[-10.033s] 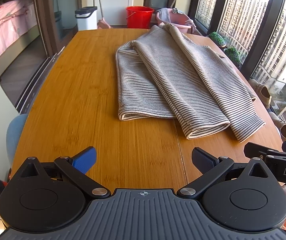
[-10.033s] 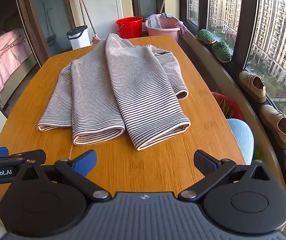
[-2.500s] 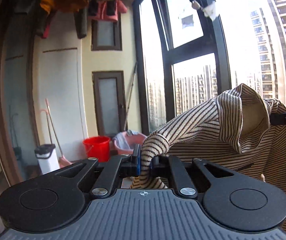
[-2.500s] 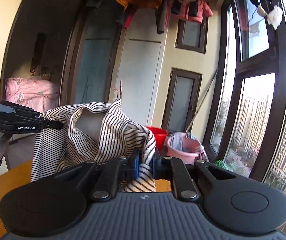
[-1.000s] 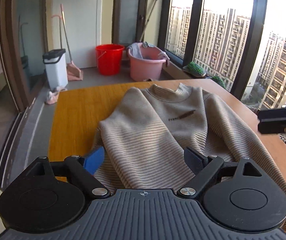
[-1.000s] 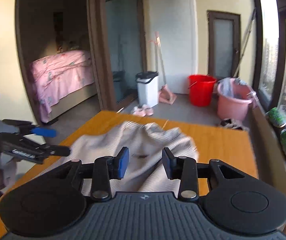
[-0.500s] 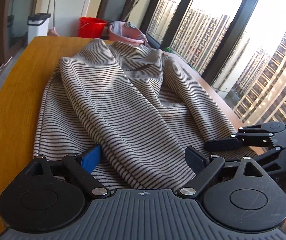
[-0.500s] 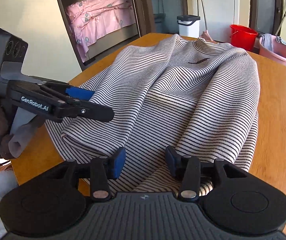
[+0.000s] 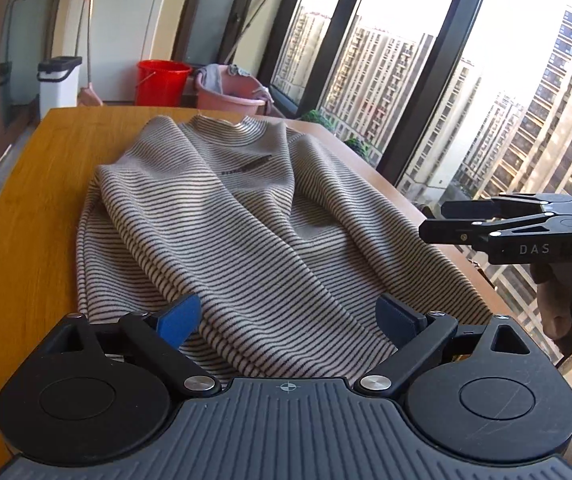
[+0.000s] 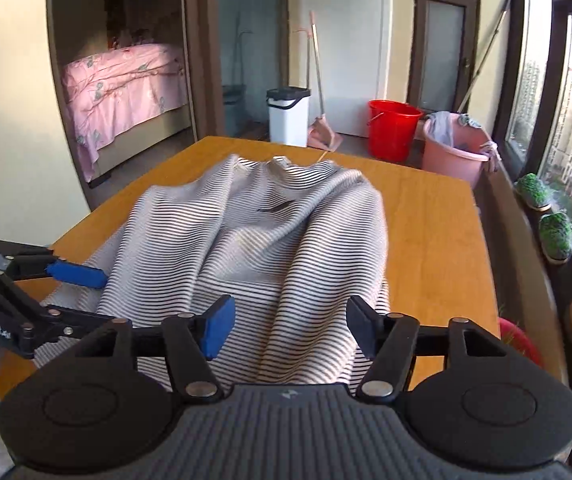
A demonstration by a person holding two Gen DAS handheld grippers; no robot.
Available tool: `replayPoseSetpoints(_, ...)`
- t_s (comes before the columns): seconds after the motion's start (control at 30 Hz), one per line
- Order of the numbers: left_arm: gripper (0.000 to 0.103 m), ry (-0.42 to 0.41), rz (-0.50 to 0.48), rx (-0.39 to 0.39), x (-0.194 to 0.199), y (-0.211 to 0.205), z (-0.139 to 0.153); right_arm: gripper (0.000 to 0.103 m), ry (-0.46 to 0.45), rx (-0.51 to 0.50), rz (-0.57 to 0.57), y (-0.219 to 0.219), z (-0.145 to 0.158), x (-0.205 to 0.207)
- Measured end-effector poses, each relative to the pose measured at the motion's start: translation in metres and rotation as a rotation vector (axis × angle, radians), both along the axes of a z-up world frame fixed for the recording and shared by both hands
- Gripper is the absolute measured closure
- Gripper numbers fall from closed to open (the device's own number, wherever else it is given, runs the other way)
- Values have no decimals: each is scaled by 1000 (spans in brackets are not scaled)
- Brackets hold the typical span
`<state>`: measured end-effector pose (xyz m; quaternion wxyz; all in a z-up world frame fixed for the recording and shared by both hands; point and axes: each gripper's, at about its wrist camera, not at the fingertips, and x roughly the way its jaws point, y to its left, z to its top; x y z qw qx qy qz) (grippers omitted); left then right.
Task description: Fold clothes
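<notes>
Sweater (image 9: 246,216) lengthwise, collar twd far end.

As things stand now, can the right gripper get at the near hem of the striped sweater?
Probably yes. The right gripper has just been opening; its fingers pinch nothing, and the striped sweater lies directly ahead on the table. The left gripper stands off to the side.

The striped sweater (image 9: 246,232), earlier folded, then lifted, now lies spread on the table (image 9: 18,240), released by both just-opened grippers.
</notes>
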<state>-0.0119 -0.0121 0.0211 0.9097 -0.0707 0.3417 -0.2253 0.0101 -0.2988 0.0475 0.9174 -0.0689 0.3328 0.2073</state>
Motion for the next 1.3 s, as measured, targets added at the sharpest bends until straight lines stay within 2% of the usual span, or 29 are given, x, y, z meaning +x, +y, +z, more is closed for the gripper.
replayPoseSetpoints(0.1,3,-37,5,10,0,-5,9,36,62,10,-69,-14,-19,11)
replayPoseSetpoints(0.2,2,-38,-12,10,1,-12,9,36,140,52,-115,-24,-42,15)
replayPoseSetpoints(0.23,2,-34,-18,14,1,-14,6,42,155,73,-118,-26,-47,15)
replayPoseSetpoints(0.27,2,-29,-24,18,2,-17,4,56,155,86,-113,-27,-49,13)
replayPoseSetpoints(0.3,2,-24,-27,20,2,-19,2,65,139,89,-96,-26,-48,11)
replayPoseSetpoints(0.33,1,-18,-28,20,3,-20,0,82,121,88,-81,-25,-44,10)
replayPoseSetpoints(0.37,1,-14,-24,16,4,-22,-2,88,97,87,-76,-24,-39,8)
replayPoseSetpoints(0.43,1,-7,-16,5,4,-24,-5,95,53,86,-69,-27,-28,7)
replayPoseSetpoints(0.73,0,13,-30,-11,6,-29,-12,100,-242,90,-219,-62,45,13)
replayPoseSetpoints(0.87,0,-22,-11,2,12,-22,-3,99,-275,103,-197,-63,56,16)
replayPoseSetpoints(0.93,0,-51,5,21,19,-20,6,99,-257,100,-154,-53,52,19)
replayPoseSetpoints(1.03,0,-96,8,60,37,-24,14,91,-204,100,-81,-30,38,31)
replayPoseSetpoints(1.13,0,-109,-17,99,62,-34,14,90,-136,109,-34,-8,17,55)
replayPoseSetpoints(1.2,0,-72,-51,99,79,-39,7,90,-61,110,-21,4,-4,76)
replayPoseSetpoints(1.3,0,28,-80,122,96,-38,-14,87,33,78,-34,13,-37,101)
